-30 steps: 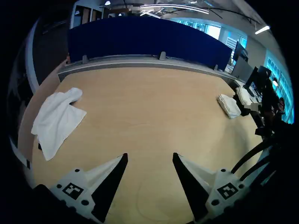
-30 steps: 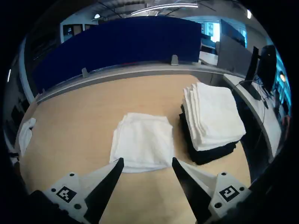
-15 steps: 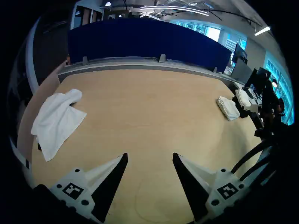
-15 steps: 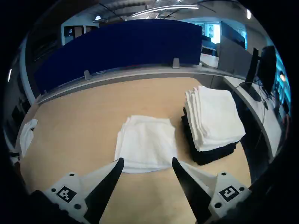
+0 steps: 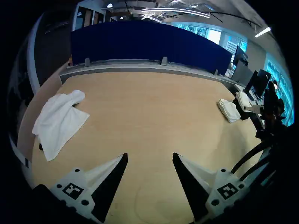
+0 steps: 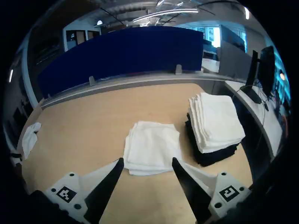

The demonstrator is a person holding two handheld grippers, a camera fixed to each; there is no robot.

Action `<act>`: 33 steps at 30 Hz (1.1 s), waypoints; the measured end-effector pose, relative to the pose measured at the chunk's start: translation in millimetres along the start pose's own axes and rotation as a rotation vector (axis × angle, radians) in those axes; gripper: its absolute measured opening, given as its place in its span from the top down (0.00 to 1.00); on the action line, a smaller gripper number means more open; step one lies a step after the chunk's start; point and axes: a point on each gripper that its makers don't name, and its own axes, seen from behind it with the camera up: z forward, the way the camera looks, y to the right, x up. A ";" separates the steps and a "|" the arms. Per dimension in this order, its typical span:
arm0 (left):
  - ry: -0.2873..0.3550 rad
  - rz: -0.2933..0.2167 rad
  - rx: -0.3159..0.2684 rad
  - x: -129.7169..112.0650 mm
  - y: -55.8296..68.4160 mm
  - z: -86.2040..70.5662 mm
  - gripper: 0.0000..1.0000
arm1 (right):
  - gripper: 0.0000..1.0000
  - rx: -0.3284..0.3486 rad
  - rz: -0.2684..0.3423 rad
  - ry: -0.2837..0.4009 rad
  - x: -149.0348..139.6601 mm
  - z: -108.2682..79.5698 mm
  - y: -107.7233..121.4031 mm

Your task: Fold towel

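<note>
White towel (image 6: pixel 152 147) lay folded in a neat square on the table (image 6: pixel 82 123), just ahead of the right gripper (image 6: pixel 147 165). Its jaws and those of the left gripper (image 5: pixel 148 161) stood apart, empty.

Both views low over one table (image 5: pixel 149 104), toward the blue divider (image 5: pixel 149 41).
</note>
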 end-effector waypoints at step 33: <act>0.214 -0.053 0.009 54.7 -26.5 6.7 0.11 | 0.00 0.081 0.005 0.309 49.9 -69.7 -94.8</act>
